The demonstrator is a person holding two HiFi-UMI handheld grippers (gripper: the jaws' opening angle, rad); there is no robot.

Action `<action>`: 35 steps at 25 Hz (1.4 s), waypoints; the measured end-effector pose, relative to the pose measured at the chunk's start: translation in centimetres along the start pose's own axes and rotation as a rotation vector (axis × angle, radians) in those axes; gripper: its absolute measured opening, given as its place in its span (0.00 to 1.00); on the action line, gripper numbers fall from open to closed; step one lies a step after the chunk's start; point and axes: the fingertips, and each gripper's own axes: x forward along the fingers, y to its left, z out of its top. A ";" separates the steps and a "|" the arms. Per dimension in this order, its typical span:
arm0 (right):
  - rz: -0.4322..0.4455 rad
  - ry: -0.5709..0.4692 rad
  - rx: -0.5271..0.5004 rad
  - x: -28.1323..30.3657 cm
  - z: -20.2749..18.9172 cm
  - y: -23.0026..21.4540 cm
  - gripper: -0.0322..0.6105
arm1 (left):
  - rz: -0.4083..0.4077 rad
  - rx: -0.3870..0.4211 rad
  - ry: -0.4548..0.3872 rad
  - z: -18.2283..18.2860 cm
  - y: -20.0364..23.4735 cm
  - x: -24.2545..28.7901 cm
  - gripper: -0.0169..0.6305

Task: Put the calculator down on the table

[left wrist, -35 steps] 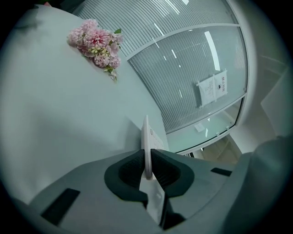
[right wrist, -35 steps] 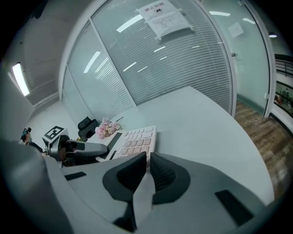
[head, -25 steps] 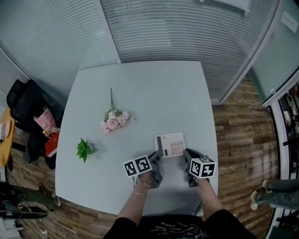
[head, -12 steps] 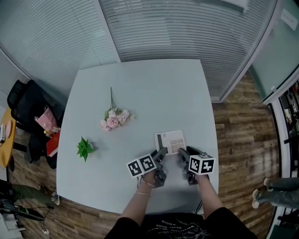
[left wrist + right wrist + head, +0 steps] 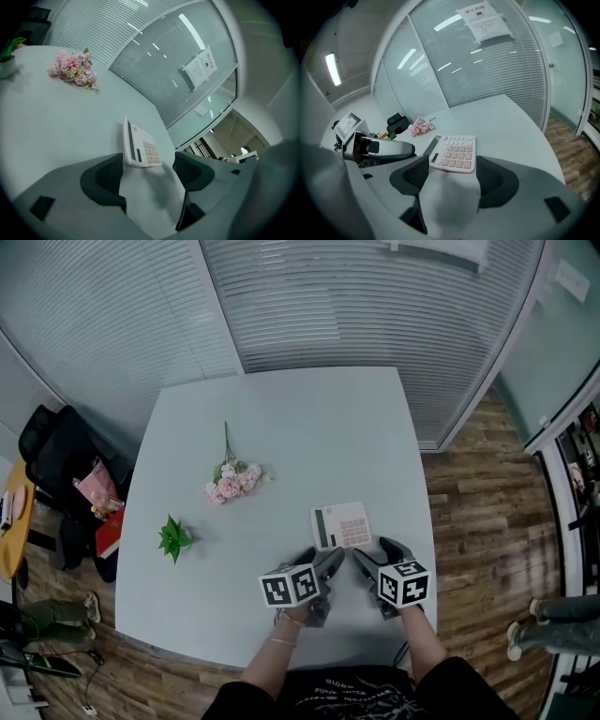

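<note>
The white calculator lies flat on the pale table, near its front right part. My left gripper sits just short of the calculator's near left corner, its jaws opening with nothing between them. My right gripper sits by the near right corner, its jaws also opening and empty. In the left gripper view the calculator lies just past the spread left gripper. The right gripper view shows the calculator beyond the right gripper, with the left gripper at its left.
A bunch of pink flowers and a small green plant lie on the table's left half. A black chair with bags stands off the left edge. Glass walls with blinds run behind the table.
Both grippers have let go of the calculator, spread their jaws and drawn back toward the person. The calculator stays flat on the table.
</note>
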 end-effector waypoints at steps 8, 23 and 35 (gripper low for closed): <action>-0.003 -0.094 -0.095 -4.5 1.6 3.2 0.55 | -0.017 0.168 -0.046 -0.2 -2.6 -4.7 0.57; 0.018 -0.225 -0.294 -13.1 -0.8 11.8 0.54 | -0.043 0.438 -0.203 -4.0 -5.6 -16.5 0.57; 0.016 -0.282 -0.311 -16.5 -6.1 16.6 0.54 | 0.013 0.599 -0.238 -10.1 -4.3 -22.9 0.57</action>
